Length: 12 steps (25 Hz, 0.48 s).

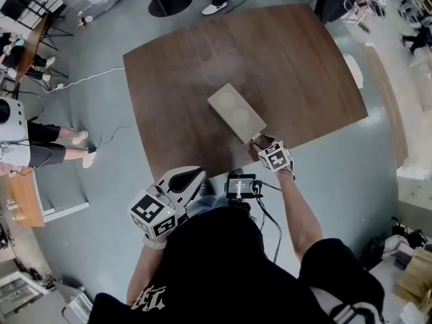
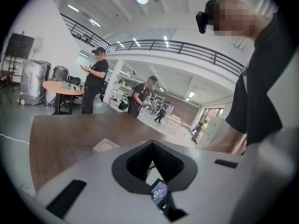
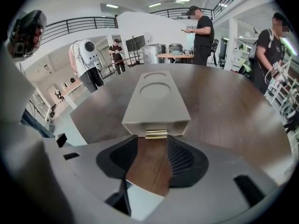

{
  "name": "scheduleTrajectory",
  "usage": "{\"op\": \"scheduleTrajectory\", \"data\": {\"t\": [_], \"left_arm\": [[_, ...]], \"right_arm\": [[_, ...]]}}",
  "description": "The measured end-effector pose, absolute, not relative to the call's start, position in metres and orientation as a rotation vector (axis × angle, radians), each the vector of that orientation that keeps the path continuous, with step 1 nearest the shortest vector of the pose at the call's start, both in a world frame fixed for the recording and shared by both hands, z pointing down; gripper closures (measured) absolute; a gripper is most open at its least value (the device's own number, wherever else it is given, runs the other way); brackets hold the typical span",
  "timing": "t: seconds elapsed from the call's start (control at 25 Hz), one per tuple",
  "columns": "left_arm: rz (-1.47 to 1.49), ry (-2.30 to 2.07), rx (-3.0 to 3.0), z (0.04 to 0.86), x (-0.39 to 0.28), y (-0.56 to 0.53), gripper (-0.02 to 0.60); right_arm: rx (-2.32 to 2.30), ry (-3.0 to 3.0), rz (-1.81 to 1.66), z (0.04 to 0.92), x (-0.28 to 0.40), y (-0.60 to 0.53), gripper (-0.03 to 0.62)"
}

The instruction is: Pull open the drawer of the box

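Box (image 3: 156,101) closed, drawer handle (image 3: 156,134) just ahead of right gripper (image 3: 152,160), jaws apart

1. A dark brown wooden table (image 1: 283,59) with rounded corners stands on the grey floor (image 1: 101,113).
2. One beige rectangular box (image 1: 236,112) lies diagonally on it, close to the near edge, with two round marks on top.

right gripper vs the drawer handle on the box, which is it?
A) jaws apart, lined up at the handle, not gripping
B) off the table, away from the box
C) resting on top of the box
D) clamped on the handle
A: the right gripper view shows the right gripper with its jaws apart, and the brass handle on the box sits just at their tips with no pad pressing on it.
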<state>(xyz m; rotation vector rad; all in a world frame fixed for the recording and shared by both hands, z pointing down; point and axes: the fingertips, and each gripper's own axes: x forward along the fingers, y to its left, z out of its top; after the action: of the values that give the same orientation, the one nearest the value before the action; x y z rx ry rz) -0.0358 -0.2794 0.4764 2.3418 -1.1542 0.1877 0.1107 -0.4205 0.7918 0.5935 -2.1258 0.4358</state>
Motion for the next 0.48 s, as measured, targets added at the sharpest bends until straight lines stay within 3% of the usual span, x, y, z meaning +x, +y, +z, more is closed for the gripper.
{"op": "scheduleTrajectory", "data": {"t": [0.48], "left_arm": [[0.229, -1.161, 2.350, 0.485, -0.024, -0.279, 0.578]], "right_arm": [[0.572, -2.086, 0.418, 0.814, 0.104, -0.429, 0.405]]}}
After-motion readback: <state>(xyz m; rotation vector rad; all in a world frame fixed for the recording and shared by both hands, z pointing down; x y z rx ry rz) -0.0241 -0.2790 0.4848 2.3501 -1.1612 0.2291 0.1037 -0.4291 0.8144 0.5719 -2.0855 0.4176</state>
